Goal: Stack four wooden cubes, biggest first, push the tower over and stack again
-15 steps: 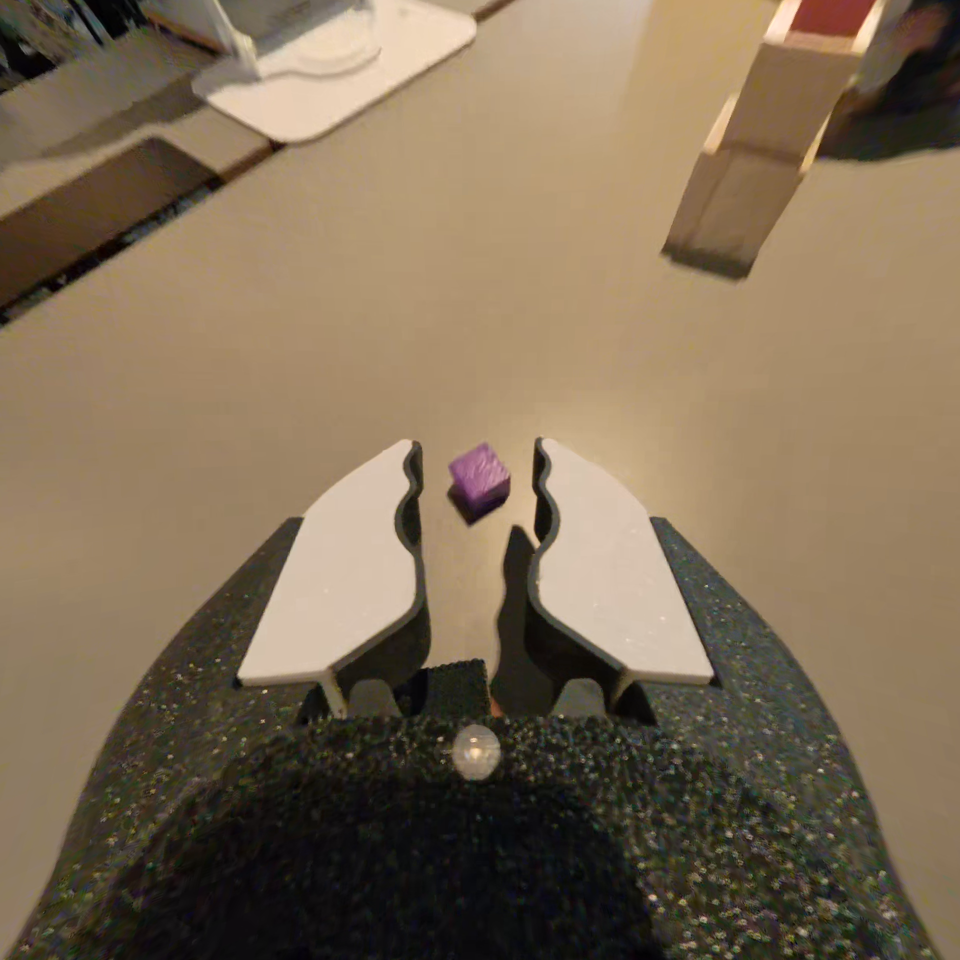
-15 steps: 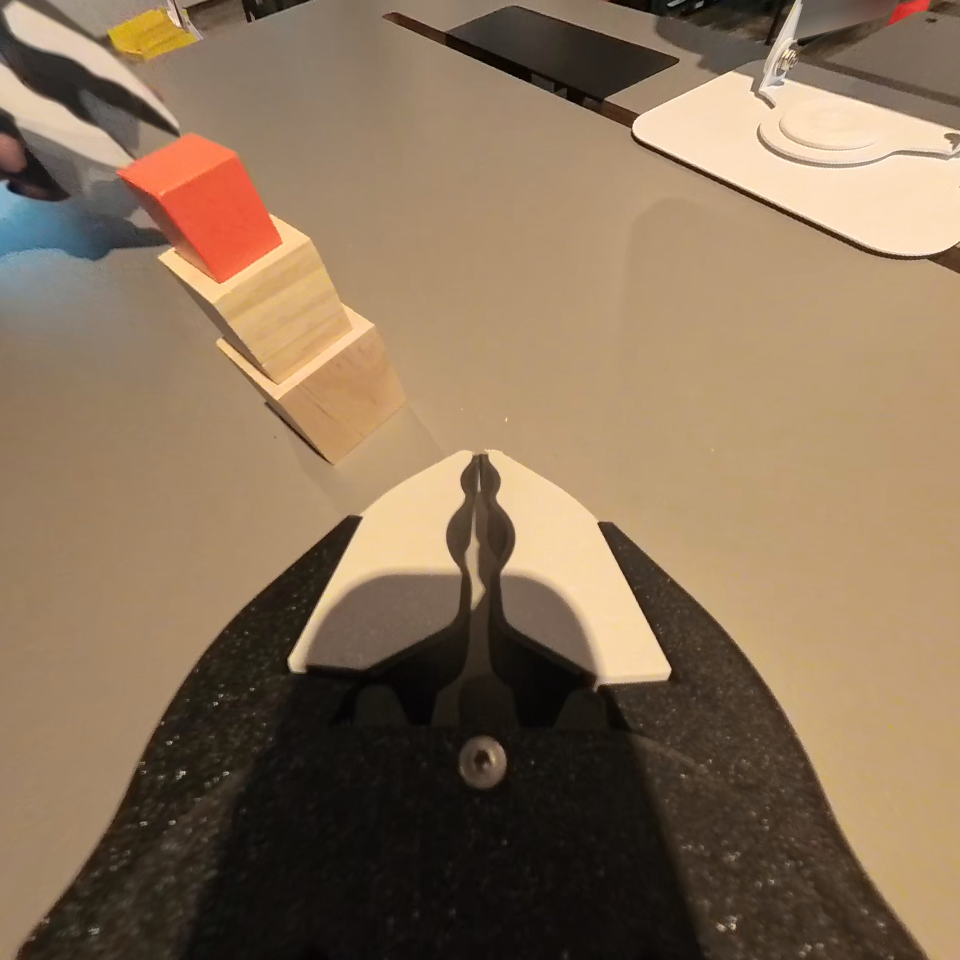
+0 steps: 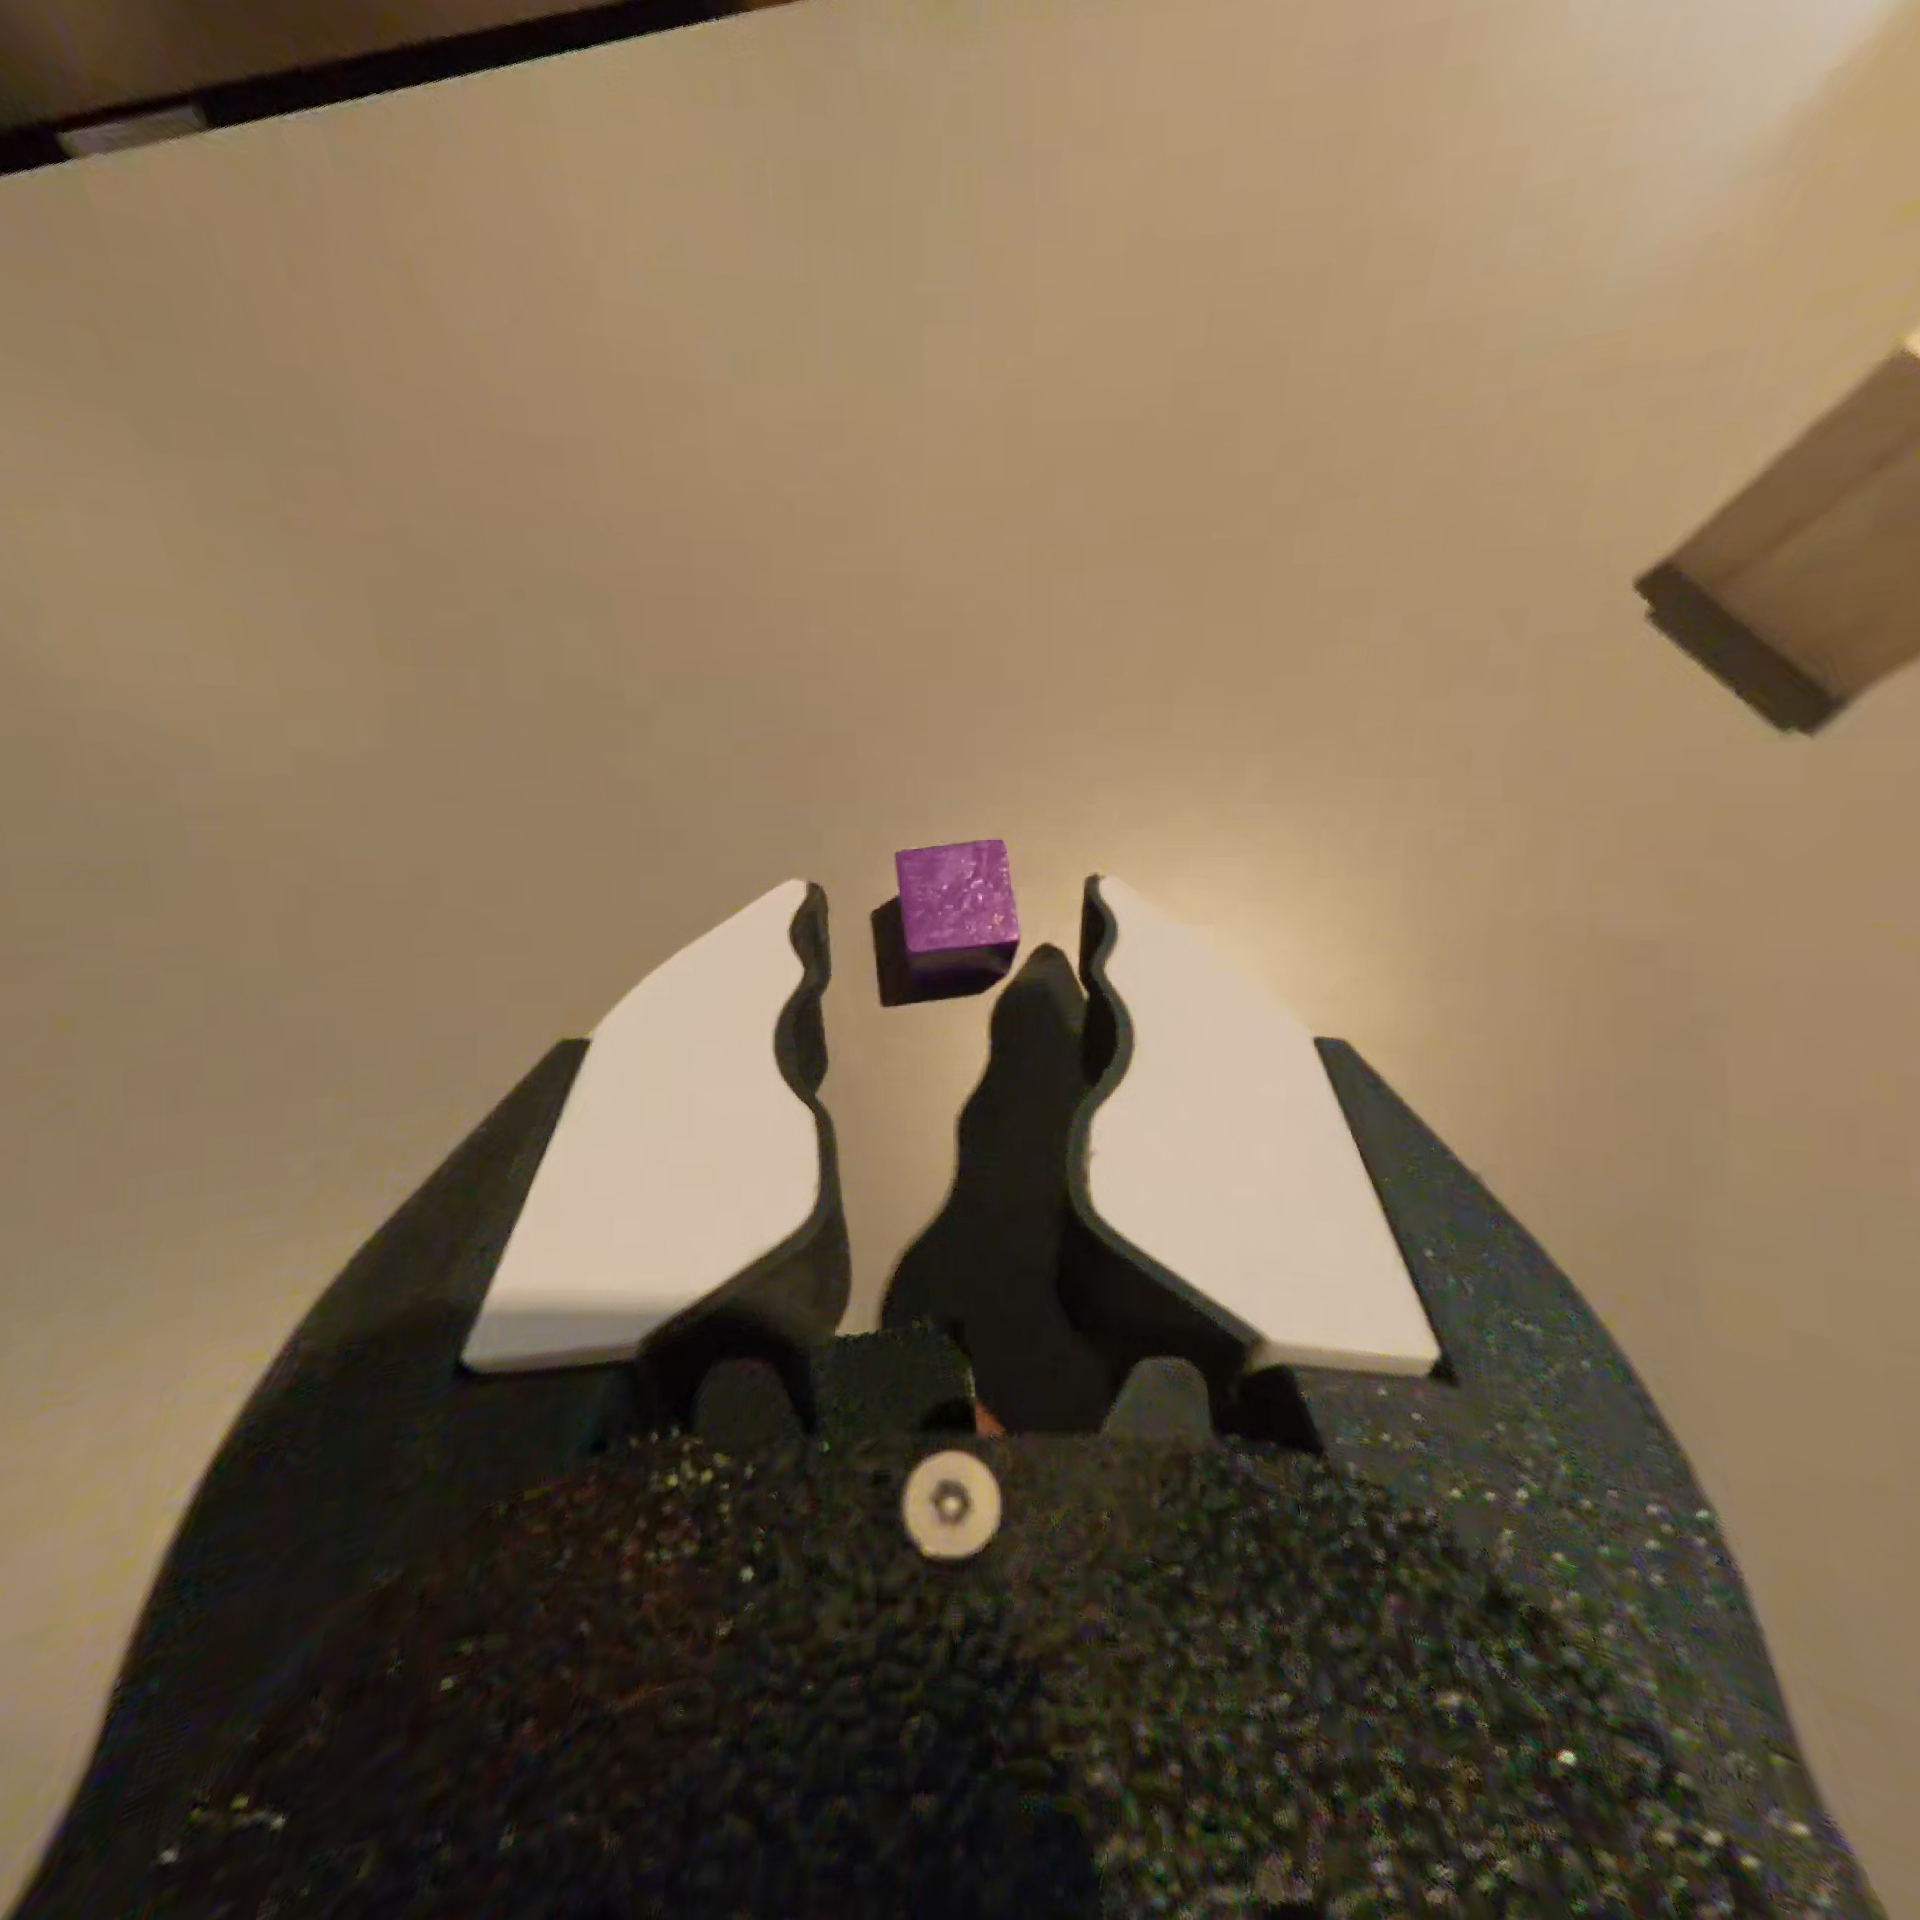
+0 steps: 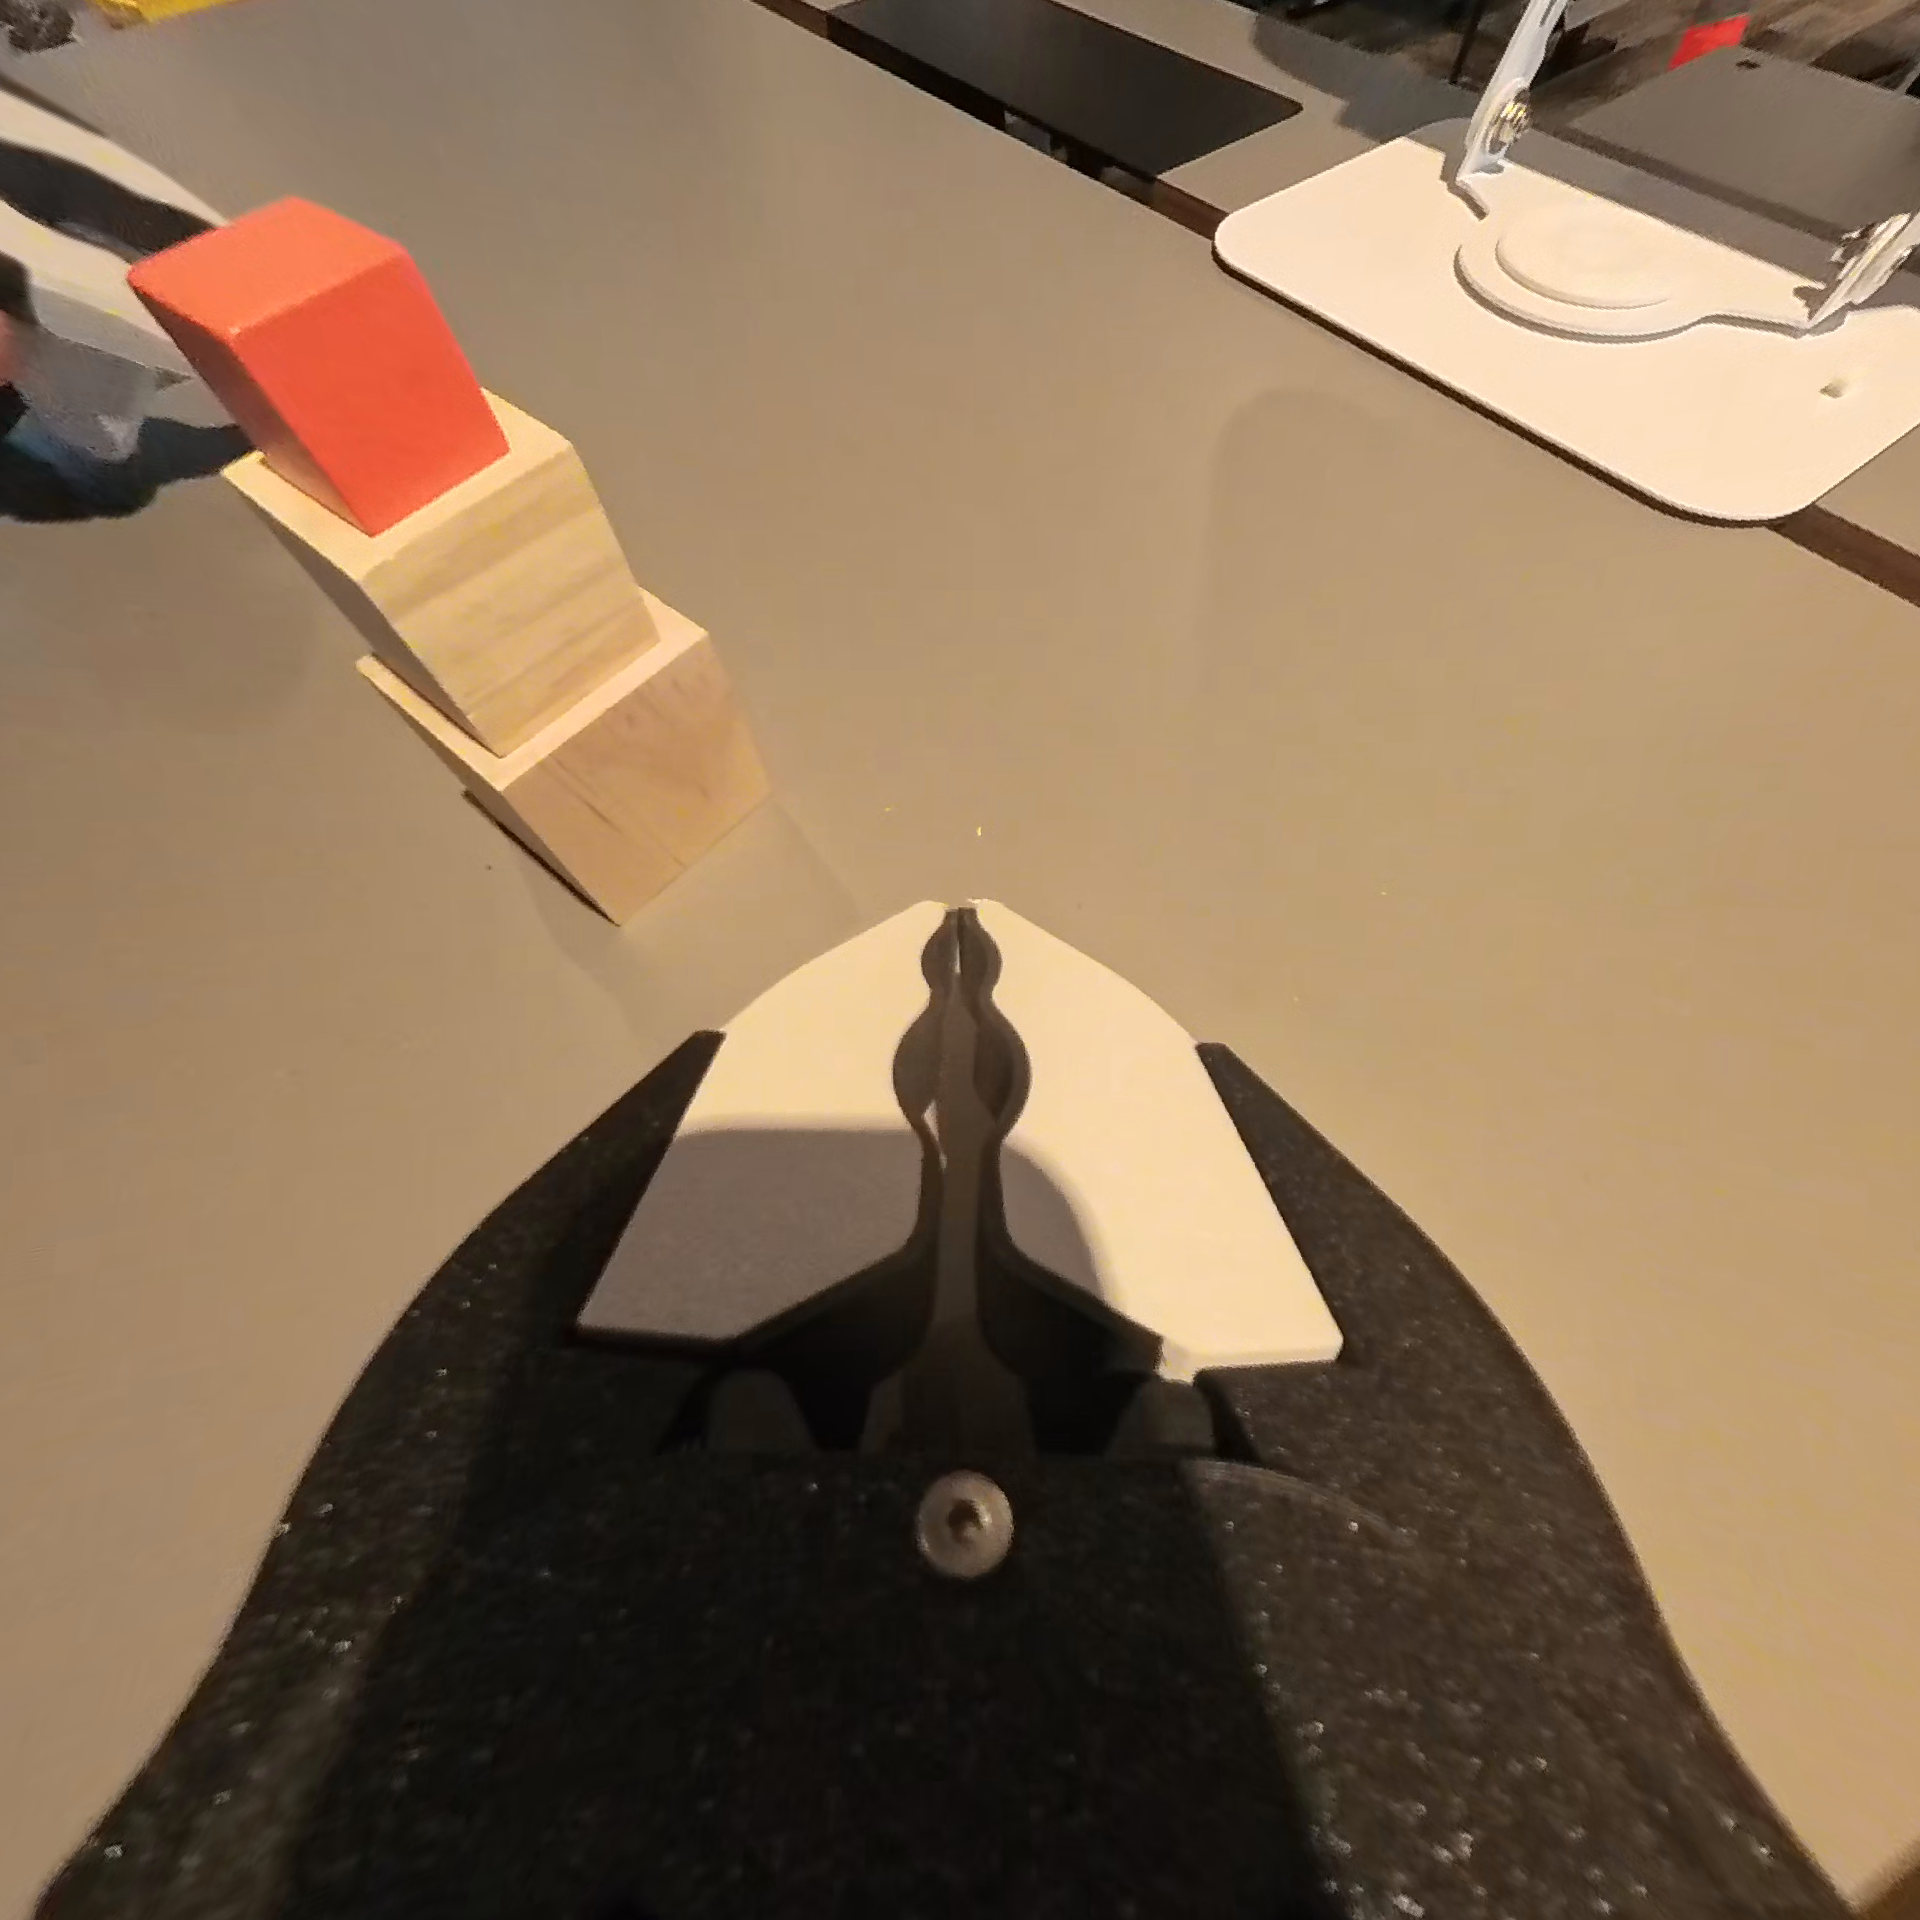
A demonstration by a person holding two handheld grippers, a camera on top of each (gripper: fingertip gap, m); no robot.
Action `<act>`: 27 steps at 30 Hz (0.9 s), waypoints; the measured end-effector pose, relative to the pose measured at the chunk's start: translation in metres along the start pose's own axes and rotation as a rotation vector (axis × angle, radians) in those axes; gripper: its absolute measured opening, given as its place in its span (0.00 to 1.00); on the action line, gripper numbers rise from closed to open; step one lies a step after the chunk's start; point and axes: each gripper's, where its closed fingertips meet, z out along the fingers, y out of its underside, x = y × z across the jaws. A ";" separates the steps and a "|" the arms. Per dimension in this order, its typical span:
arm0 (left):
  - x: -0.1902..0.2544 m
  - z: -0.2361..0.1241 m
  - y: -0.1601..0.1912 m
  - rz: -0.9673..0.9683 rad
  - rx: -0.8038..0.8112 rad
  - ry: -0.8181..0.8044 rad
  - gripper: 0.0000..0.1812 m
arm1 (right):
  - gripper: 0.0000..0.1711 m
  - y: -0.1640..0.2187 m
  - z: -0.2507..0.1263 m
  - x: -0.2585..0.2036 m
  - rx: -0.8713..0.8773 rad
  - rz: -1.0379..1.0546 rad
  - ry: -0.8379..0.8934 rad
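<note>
Between the spread fingers of the left gripper sat the small purple cube, flat on the tan surface and not yet touched. A pale block of the tower showed far right.

Over in the right view, the right gripper had its fingers pressed together, holding nothing. Nearby stood the tower: big cube, middle cube, orange cube. I think picking up the fourth cube was the step. Next, the left fingers should lower and squeeze its sides.
</note>
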 end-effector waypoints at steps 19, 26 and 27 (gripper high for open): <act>0.104 -0.012 -0.083 0.342 0.153 0.344 0.12 | 0.00 0.001 0.002 -0.001 -0.014 -0.014 0.008; 0.187 -0.026 -0.146 0.535 0.151 0.563 0.12 | 0.00 0.000 0.001 -0.001 -0.001 -0.012 0.000; 0.194 -0.023 -0.148 0.552 0.131 0.575 0.12 | 0.00 0.000 0.001 -0.001 0.001 -0.011 -0.001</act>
